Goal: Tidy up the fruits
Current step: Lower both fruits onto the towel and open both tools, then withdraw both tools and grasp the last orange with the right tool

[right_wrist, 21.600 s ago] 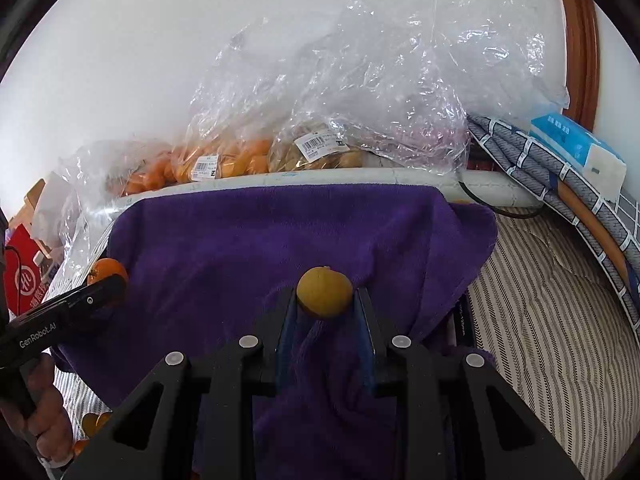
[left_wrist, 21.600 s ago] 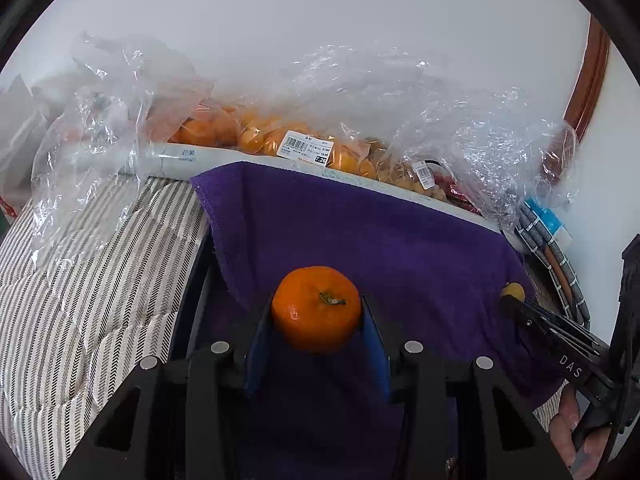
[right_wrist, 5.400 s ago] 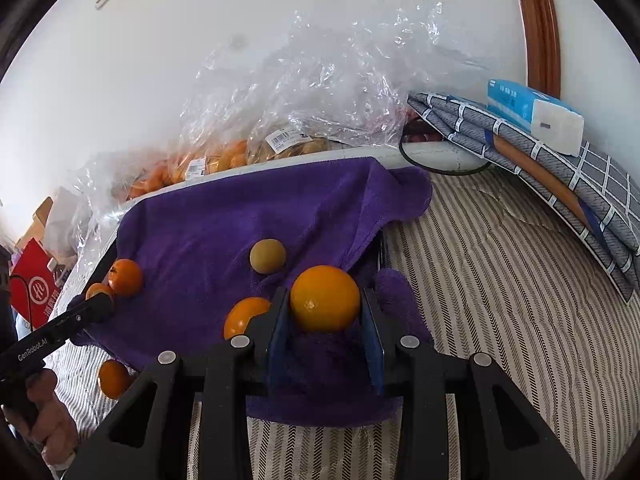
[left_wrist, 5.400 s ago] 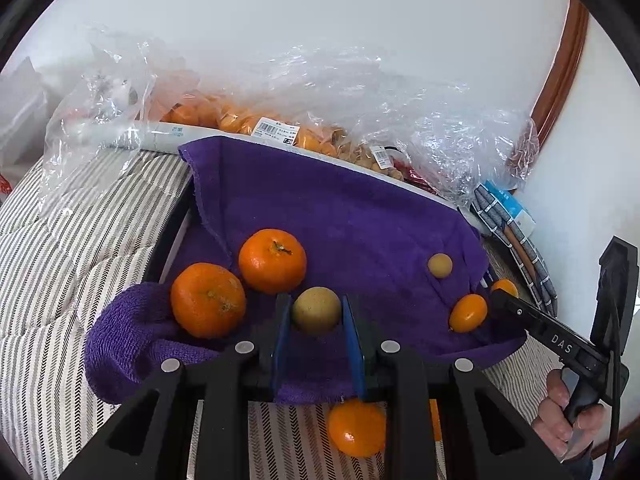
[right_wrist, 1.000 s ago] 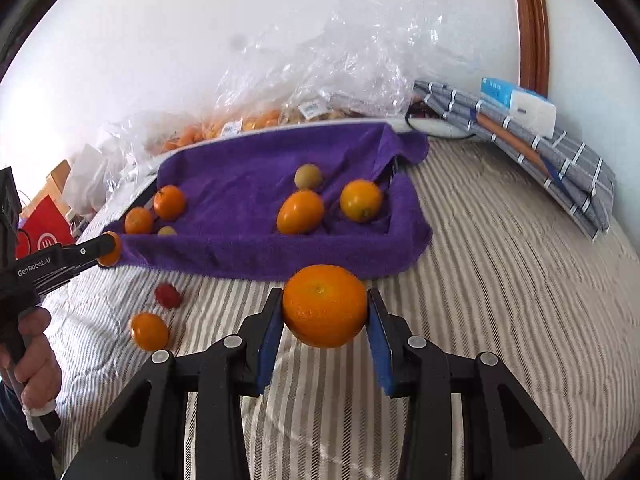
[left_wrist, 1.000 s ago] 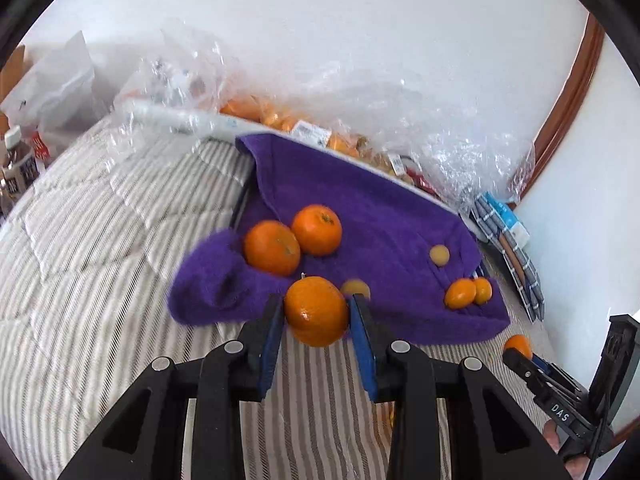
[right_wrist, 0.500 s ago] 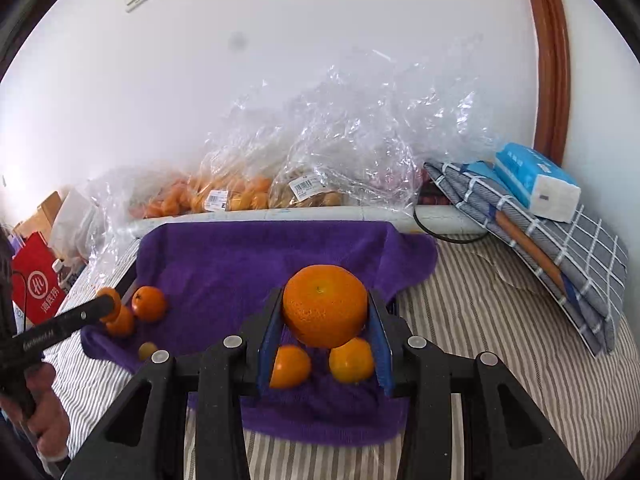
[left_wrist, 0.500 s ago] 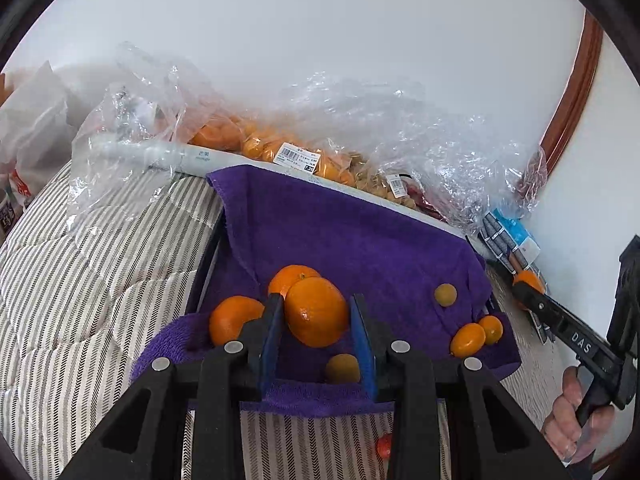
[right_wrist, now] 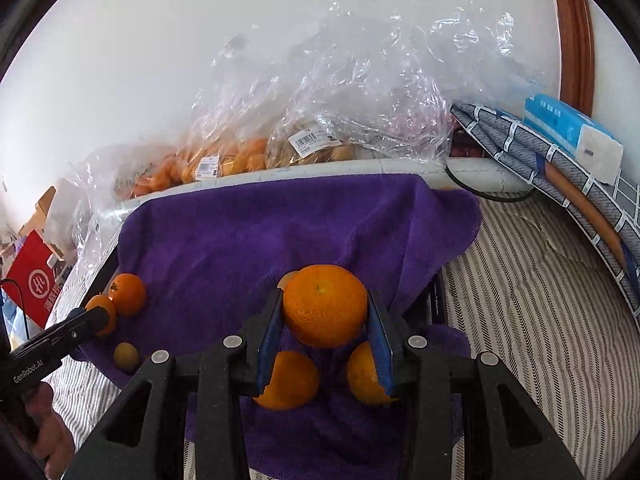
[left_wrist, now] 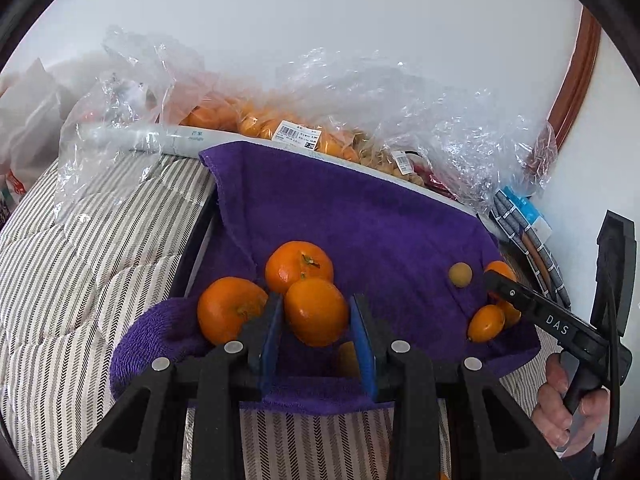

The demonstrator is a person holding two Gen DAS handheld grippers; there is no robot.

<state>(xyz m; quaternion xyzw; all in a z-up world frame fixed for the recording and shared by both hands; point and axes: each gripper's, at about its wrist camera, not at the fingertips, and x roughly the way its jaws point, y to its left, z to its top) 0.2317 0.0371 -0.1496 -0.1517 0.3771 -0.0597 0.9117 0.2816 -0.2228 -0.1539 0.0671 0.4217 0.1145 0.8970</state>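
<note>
Now both tongs are sitting lower and closer over the purple towel (left_wrist: 360, 216) than half a second ago, so the fruit on it is looming larger in each wrist view. The left tongs (left_wrist: 316, 316) are gripping a smooth round tangerine (left_wrist: 316, 311) between blue pads, just above the towel's left side, crowding two dimpled tangerines, one with a stem (left_wrist: 299, 266) and another (left_wrist: 230, 308) at the rolled edge. A small dull yellow-brown fruit (left_wrist: 460, 275) is lying well apart to the right.

The right tongs (right_wrist: 325, 312) are clamping a larger orange (right_wrist: 325, 305) over the towel's right end, with two oval orange fruits, one (right_wrist: 290, 380) and the other (right_wrist: 364, 374), lying under the fingers. The plush towel is draping over a dark tray on the striped quilted bed (right_wrist: 540, 320). Crinkled clear plastic bags (right_wrist: 340, 92) of fruit are lining the white wall behind. Each tool is pointing forward and tilting slightly down, a bare hand (left_wrist: 568, 408) gripping the right handle.
</note>
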